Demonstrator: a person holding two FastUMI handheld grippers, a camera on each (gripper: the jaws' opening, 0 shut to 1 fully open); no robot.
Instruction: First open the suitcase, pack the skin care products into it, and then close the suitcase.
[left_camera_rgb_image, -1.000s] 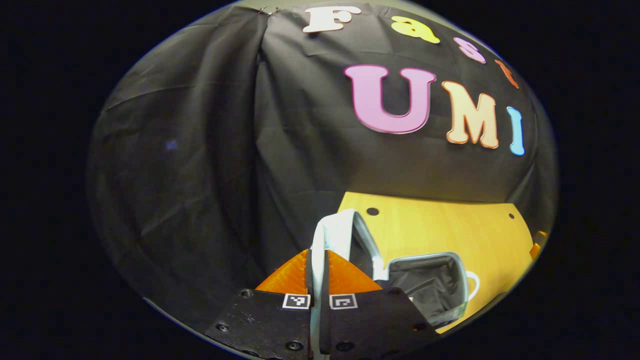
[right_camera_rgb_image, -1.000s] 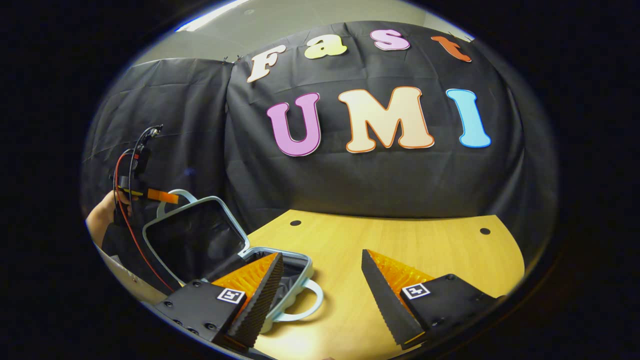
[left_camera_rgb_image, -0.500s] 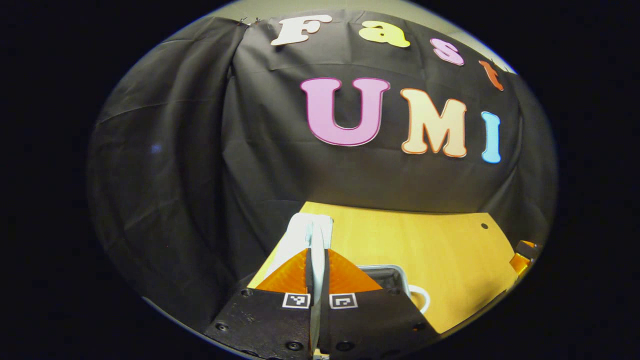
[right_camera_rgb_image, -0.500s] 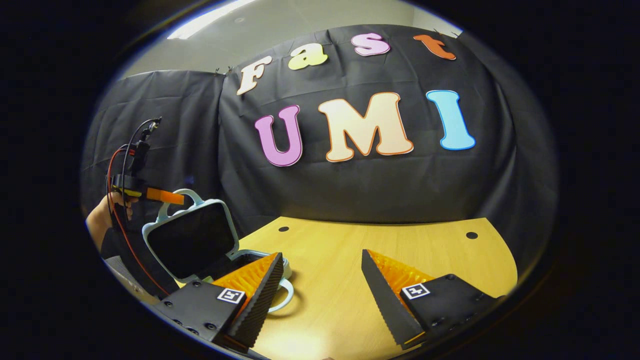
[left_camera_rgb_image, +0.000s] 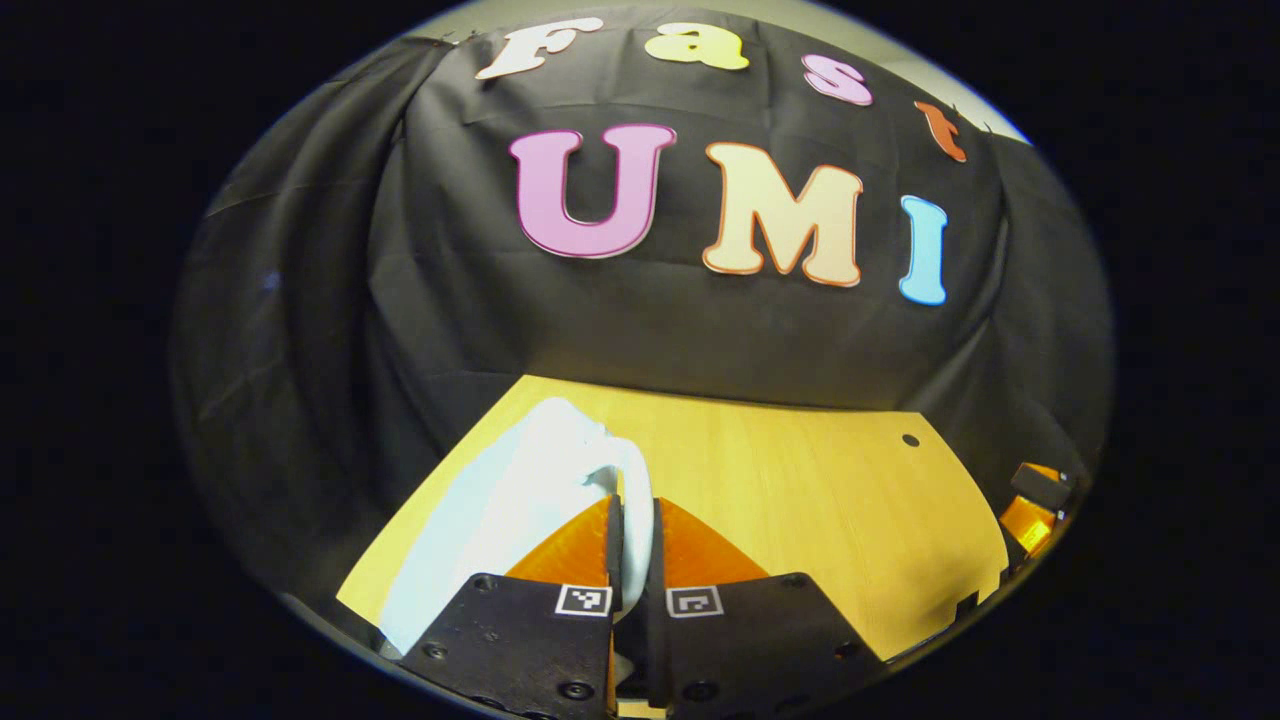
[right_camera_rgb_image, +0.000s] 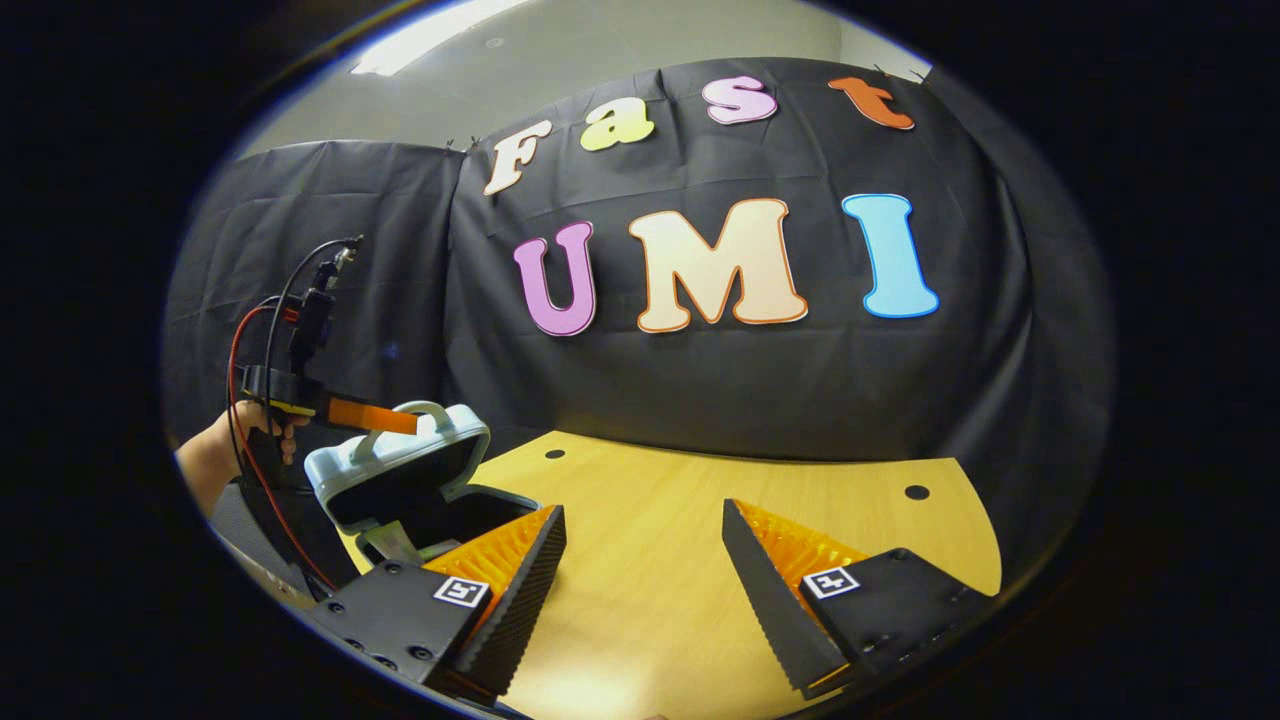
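Stage: closing | left claw (left_camera_rgb_image: 632, 545) clenched on lid handle (right_camera_rgb_image: 425, 412) | suitcase (right_camera_rgb_image: 400, 480) at bench (right_camera_rgb_image: 700, 560) left edge, lid partly lowered, not latched | right claw (right_camera_rgb_image: 640, 590) released, idle | packed contents: cannot tell | remaining: shut lid.

A recording booth: black cloth wall (right_camera_rgb_image: 750, 400) behind a bare wooden table (right_camera_rgb_image: 680, 560).

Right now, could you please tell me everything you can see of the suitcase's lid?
The lid is pale blue hard plastic with a dark lining inside and a curved handle on its edge. It hangs partly open, tilted down over the case's lower half on the wooden table. The left tongs are shut on that handle, holding the lid up.
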